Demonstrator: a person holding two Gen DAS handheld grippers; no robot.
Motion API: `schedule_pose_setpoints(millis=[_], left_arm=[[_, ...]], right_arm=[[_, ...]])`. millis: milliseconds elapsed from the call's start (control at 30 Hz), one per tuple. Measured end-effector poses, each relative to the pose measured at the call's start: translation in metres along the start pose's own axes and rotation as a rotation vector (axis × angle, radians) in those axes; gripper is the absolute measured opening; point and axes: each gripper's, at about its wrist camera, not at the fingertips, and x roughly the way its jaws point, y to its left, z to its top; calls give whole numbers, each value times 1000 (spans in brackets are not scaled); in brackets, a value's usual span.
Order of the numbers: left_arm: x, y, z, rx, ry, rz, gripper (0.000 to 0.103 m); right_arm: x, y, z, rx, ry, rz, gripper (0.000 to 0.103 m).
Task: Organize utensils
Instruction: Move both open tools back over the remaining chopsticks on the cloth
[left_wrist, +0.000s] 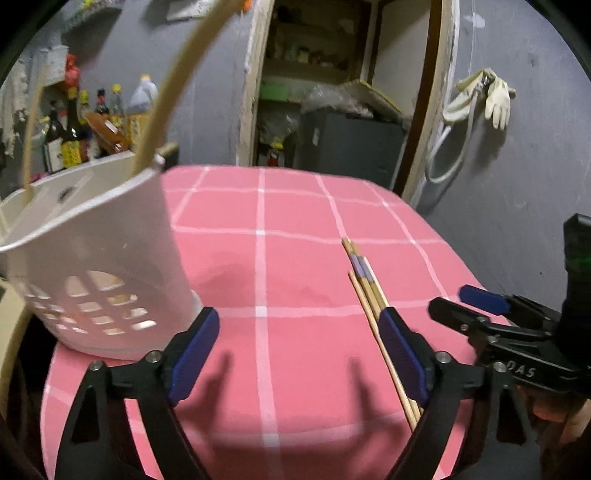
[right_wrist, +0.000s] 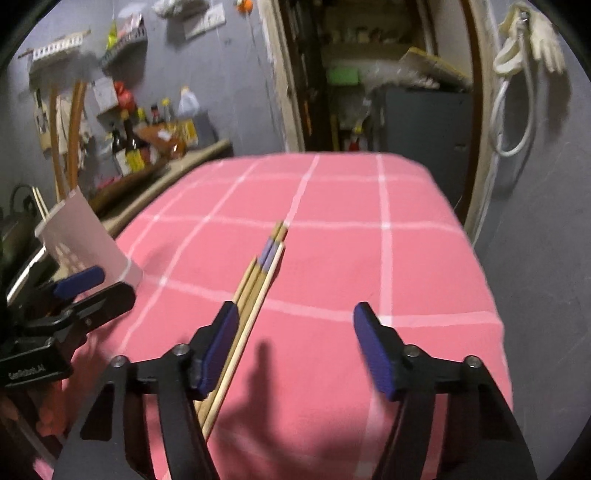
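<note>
Several wooden chopsticks (left_wrist: 364, 286) with purple bands lie in a bundle on the pink checked tablecloth (left_wrist: 295, 266). They also show in the right wrist view (right_wrist: 258, 275). A white perforated utensil holder (left_wrist: 99, 266) stands at the table's left edge and holds chopsticks (left_wrist: 162, 92); it also shows in the right wrist view (right_wrist: 85, 236). My left gripper (left_wrist: 299, 350) is open and empty, its right finger over the bundle. My right gripper (right_wrist: 295, 347) is open and empty, its left finger beside the bundle. The right gripper also shows in the left wrist view (left_wrist: 461, 306).
A shelf of sauce bottles (left_wrist: 92, 122) stands behind the holder at the left. An open doorway to a cluttered storeroom (left_wrist: 332, 92) lies beyond the table. Gloves (left_wrist: 487, 96) and a hose hang on the grey wall at the right.
</note>
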Motion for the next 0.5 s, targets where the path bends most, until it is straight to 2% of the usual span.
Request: schedule_pose_setpoints(millis=[67,233,500], left_arm=[[8,2,2,-5,38,-14,73],[16,5,5,-13,83,-30,71],[26,6,7,-18,129,-49,61]], right_arm=[[9,1,0,-13,45,12,53],[25,6,1,-39,126,22,47],[38,12,8,-82,151,14,47]])
